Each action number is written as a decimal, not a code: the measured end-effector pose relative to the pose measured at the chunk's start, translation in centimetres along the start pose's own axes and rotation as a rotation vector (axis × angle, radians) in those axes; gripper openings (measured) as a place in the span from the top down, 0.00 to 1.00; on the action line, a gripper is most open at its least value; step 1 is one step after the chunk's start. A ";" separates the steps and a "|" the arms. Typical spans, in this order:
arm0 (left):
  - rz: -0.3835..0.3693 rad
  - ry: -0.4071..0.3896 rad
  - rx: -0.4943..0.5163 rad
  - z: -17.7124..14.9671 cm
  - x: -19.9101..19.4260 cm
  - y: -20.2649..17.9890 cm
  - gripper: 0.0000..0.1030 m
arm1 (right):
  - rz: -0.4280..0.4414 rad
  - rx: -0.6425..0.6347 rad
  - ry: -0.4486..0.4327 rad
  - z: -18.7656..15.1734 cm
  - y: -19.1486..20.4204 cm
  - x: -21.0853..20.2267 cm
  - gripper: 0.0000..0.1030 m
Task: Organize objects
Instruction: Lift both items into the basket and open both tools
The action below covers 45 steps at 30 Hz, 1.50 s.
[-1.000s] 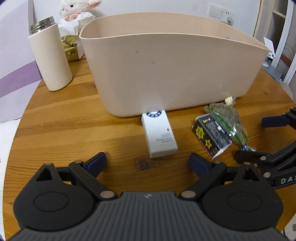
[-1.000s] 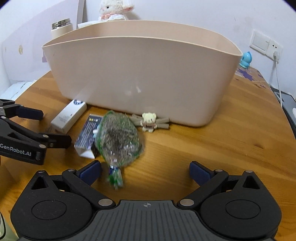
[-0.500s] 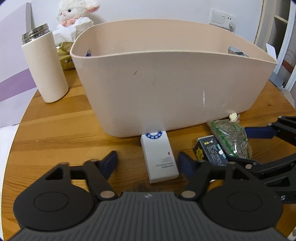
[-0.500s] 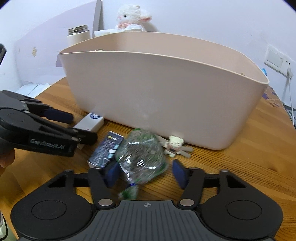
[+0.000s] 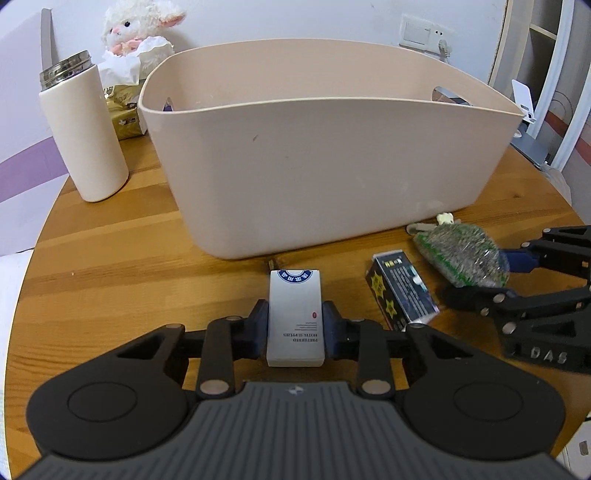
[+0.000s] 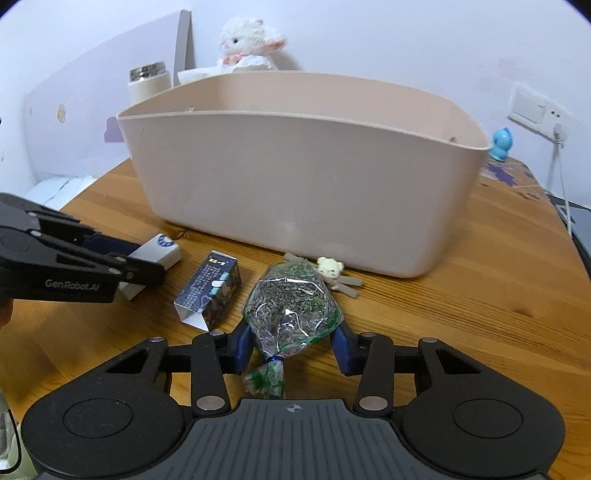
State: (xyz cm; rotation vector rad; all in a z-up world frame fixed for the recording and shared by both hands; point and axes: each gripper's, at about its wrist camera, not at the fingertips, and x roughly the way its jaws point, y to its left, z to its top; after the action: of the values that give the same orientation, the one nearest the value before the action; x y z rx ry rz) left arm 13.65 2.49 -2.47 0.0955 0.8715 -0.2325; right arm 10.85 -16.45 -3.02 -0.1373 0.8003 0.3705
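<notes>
Two claws are gripping at once, the left claw (image 5: 294, 328) pinching the white box (image 5: 294, 317) and the right claw (image 6: 293, 341) squeezing the seed bag (image 6: 291, 310), both on the bench (image 5: 110, 266), each likely needing a lift toward the bin (image 5: 325, 166) at 12 o'clock.

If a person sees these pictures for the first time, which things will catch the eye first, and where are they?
The big beige tub fills the middle of the wooden table. In front of it, the left gripper is closed on a white box, and the right gripper is closed around a clear bag of seeds. Between them lies a dark carton; a white plush lamb sits behind the tub.
</notes>
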 end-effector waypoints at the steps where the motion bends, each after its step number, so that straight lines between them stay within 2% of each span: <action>1: 0.002 -0.003 -0.002 -0.1 -0.3 0.0 0.68 | -0.003 0.004 -0.007 -0.1 -0.2 -0.4 0.60; 8: 0.003 -0.069 0.033 -0.6 -3.7 -0.7 0.68 | -0.030 0.015 -0.088 0.2 -1.1 -4.6 0.60; 15: 0.010 -0.155 0.050 0.1 -7.6 -0.8 0.68 | -0.067 0.014 -0.197 2.0 -2.3 -8.6 0.60; 26: 0.069 -0.276 0.060 3.8 -11.1 -0.8 0.68 | -0.115 -0.019 -0.311 6.1 -3.8 -10.9 0.60; 36: 0.121 -0.294 0.028 9.0 -8.9 -0.5 0.68 | -0.132 -0.033 -0.317 10.1 -4.9 -8.3 0.60; 43: 0.161 -0.225 0.024 11.6 -4.6 -0.7 0.68 | -0.132 -0.031 -0.272 11.7 -5.3 -5.0 0.60; 45: 0.147 -0.184 0.011 11.9 -3.2 -0.5 0.68 | -0.135 -0.042 -0.246 11.9 -5.1 -3.9 0.60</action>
State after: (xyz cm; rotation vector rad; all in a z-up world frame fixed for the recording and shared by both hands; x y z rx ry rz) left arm 20.47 0.35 7.61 0.1460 0.6764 -0.1062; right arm 18.31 -19.15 7.90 -0.1807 0.5377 0.2709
